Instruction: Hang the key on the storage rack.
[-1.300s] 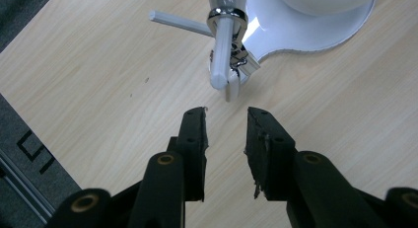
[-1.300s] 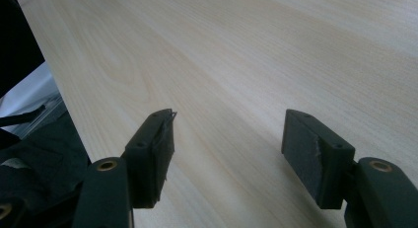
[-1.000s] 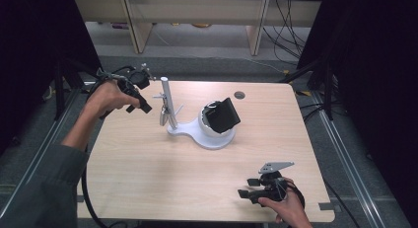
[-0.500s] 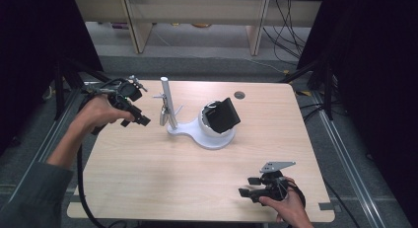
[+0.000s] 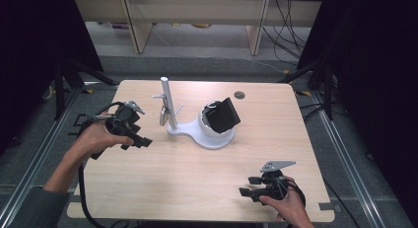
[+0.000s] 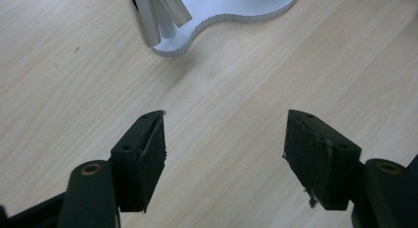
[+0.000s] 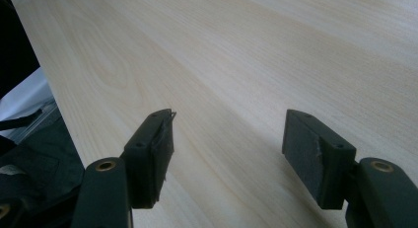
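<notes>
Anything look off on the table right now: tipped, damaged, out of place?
Nothing stands out. The white stand sits flat on the table, its post upright and the black block tilted in its cradle. The left gripper is open with nothing between its jaws, which have just been opening.

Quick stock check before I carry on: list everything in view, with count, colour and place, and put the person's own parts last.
table: one, light wood, centre of high view.
stand: one, white flat base on the table, with an upright post at its left end.
dark block: one, black, tilted on the stand's round right end.
shelving: pale wood, on the floor beyond the table.
left gripper: one, black, held left of the stand; jaws have just been opening, nothing between them.
right gripper: one, black, near table's front right, jaws open, nothing between them.
</notes>
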Demonstrator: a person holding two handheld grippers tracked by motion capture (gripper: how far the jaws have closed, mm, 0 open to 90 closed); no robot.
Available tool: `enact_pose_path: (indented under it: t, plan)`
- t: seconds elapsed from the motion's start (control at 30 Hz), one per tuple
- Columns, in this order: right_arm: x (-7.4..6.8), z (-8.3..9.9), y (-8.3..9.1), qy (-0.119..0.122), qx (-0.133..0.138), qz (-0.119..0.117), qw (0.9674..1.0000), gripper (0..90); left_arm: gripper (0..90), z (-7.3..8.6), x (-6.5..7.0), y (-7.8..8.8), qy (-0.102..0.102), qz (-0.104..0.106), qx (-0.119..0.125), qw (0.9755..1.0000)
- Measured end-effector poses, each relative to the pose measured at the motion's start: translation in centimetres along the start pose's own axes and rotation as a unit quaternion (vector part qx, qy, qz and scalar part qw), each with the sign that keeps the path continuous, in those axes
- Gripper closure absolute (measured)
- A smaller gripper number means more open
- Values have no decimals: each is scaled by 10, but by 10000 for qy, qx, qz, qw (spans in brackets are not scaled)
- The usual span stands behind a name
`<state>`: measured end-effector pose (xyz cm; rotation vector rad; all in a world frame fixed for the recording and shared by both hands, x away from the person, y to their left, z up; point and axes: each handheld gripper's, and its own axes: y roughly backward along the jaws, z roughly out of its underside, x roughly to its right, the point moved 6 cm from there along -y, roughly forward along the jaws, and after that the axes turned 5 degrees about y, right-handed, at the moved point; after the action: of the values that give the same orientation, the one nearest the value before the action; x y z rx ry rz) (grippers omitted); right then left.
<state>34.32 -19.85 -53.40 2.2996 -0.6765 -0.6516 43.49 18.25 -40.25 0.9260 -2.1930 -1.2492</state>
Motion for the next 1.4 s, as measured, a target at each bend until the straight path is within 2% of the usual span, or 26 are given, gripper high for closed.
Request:
enact_pose_path:
  t: [0.03,0.17,0.2,0.23,0.3,0.37,0.43,0.5,0.53,0.57,0.6,0.67,0.7,0.77,0.83,0.87,0.97,1.0,1.07,1.1,1.13,1.17,1.2,1.3,1.37,1.4]
  plan:
    - [-1,0,0,-95,-21,8,10000,372,309,2,1,-1,-13,21,0,10000]
    - [-3,-1,-1,48,-34,-11,10000,370,286,12,11,-8,-56,95,87,9999]
    - [-5,0,0,-68,-51,-2,10000,370,280,15,13,-10,-104,97,119,9998]
    - [-3,-1,-1,46,-22,15,10000,370,273,16,14,-11,-119,104,146,9998]
    - [-5,-1,0,-48,-36,7,10000,370,265,21,20,-14,-80,155,182,9997]
    - [-3,-1,-1,34,-28,15,10000,369,260,26,24,-18,-181,183,218,9994]
    - [-3,0,-1,9,-22,39,10000,368,249,32,28,-22,-170,200,212,9994]
    - [-7,-1,-2,-68,-22,-79,9999,369,248,34,30,-24,-189,200,238,9993]
    - [-6,-1,-2,10,-1,-97,10000,368,248,37,32,-26,-173,190,265,9993]
    - [-7,-1,-1,-18,-54,-6,10000,368,245,39,33,-26,-231,200,223,9993]
    - [-6,-1,-1,67,-27,6,10000,368,244,41,35,-29,-220,197,312,9991]
    - [-6,-1,-1,67,-38,14,10000,368,242,44,38,-30,-245,192,325,9990]
    - [-7,-1,-1,-34,-64,18,10000,368,241,46,38,-30,-309,201,287,9989]
    - [-6,-1,-1,33,-39,-44,10000,368,232,51,42,-34,-294,168,422,9985]
    - [-6,-1,-1,36,-38,-22,10000,368,231,55,44,-37,-325,168,428,9984]
    - [-7,-1,-1,3,-25,-88,10000,368,230,58,45,-38,-342,192,366,9986]
    - [-7,-1,-2,5,-29,-59,10000,365,225,65,48,-46,-367,173,323,9987]
    - [-7,-1,-1,-66,-40,-51,10000,365,225,69,48,-47,-382,163,220,9989]
    - [-7,-2,-1,7,5,-89,10000,364,224,72,50,-51,-346,172,355,9986]
    - [-6,-2,-1,52,-11,1,10000,364,223,74,50,-50,-422,168,285,9986]
    - [-6,-2,-1,42,-15,3,10000,364,223,76,52,-53,-339,100,385,9986]
    - [-7,-1,-2,5,-14,-83,10000,363,223,79,52,-54,-431,49,362,9984]
    - [-6,-1,-1,62,-9,28,10000,363,222,81,53,-56,-432,20,365,9984]
    - [-6,-1,-2,67,-22,18,10000,362,221,86,57,-59,-465,69,484,9977]
    - [-6,-1,-2,69,-24,13,10000,361,221,90,59,-62,-411,14,602,9973]
    - [-6,-1,-1,74,-28,21,10000,360,221,93,62,-64,-379,61,600,9975]
